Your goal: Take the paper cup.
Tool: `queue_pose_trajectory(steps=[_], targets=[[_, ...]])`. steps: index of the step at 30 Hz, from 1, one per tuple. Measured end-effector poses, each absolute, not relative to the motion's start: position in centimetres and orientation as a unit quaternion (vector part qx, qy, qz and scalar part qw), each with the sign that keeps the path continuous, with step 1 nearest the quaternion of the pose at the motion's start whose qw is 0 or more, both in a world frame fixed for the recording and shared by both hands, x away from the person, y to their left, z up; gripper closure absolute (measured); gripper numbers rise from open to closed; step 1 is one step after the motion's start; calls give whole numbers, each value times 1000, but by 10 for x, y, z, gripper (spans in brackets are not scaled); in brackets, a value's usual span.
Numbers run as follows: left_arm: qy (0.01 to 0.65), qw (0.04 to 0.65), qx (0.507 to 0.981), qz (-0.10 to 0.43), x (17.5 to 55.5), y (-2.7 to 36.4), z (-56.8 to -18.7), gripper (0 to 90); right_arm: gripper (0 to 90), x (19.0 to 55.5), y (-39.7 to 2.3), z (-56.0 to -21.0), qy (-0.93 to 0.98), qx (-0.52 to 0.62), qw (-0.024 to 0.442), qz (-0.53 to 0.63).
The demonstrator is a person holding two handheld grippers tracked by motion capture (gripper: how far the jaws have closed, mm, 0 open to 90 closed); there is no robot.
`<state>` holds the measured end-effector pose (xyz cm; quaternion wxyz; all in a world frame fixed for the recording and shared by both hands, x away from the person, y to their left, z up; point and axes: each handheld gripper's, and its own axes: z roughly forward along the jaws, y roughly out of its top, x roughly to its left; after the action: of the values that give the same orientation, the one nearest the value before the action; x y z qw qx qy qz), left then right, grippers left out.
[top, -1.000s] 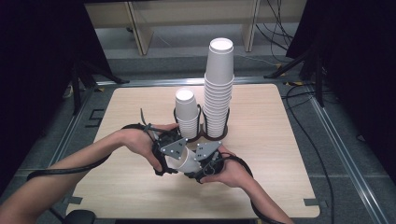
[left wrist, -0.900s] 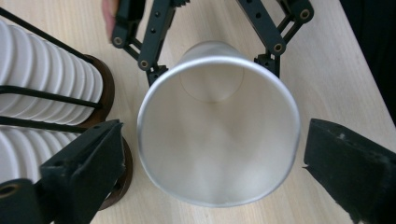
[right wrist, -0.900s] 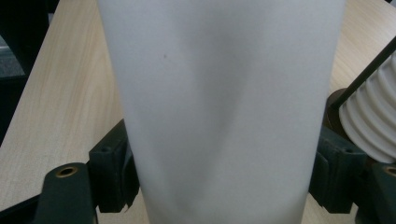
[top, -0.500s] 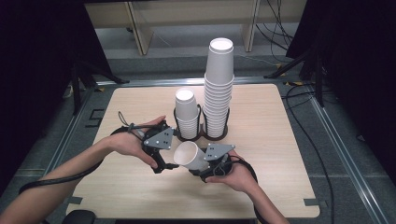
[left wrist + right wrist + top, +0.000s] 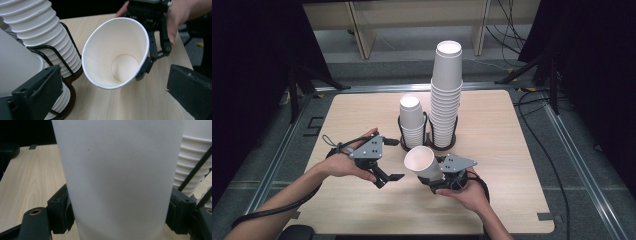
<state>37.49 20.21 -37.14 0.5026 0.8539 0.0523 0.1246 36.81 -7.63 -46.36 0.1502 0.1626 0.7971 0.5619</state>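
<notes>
A single white paper cup (image 5: 424, 162) lies tilted, mouth toward the left, with my right gripper (image 5: 438, 176) shut on its lower body. In the right gripper view the cup's wall (image 5: 117, 177) sits pinched between both black pads (image 5: 58, 212). My left gripper (image 5: 390, 179) hovers a short way left of the cup. Its jaws have just been opening and now stand wide with nothing between them. The left gripper view looks straight into the cup's mouth (image 5: 115, 53), with the left gripper's fingers (image 5: 37, 92) apart on either side.
Two stacks of white cups stand in black wire holders at the table's middle, just behind my hands: a short stack (image 5: 411, 120) and a tall one (image 5: 447, 95). The wooden tabletop (image 5: 492, 135) has bare room on the right and along the front.
My left gripper has let go of the cup and drawn away to the left. The cup stays in the right gripper, which has shifted slightly toward the front.
</notes>
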Motion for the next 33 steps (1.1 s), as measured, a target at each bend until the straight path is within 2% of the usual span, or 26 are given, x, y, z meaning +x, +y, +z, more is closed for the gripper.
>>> queue_pose_trajectory(steps=[13, 19, 23, 25, 27, 30, 33], targets=[[159, 609, 767, 124, 365, 220, -406, 0, 233, 370, -79, -474, 754, 203, 168, 601], [184, 622, 751, 127, 358, 223, -420, 0, 233, 373, -79, -478, 746, 207, 179, 608], [204, 626, 742, 128, 356, 227, -427, 0, 232, 372, -78, -477, 746, 222, 160, 608], [213, 630, 736, 128, 356, 229, -429, 0, 232, 374, -78, -476, 741, 211, 188, 610], [217, 631, 733, 133, 355, 231, -429, 0, 232, 371, -76, -475, 739, 221, 164, 615], [222, 638, 724, 136, 355, 231, -426, 0, 232, 372, -76, -474, 735, 209, 182, 619], [224, 646, 717, 137, 353, 230, -424, 0, 232, 371, -76, -474, 736, 218, 170, 618]])
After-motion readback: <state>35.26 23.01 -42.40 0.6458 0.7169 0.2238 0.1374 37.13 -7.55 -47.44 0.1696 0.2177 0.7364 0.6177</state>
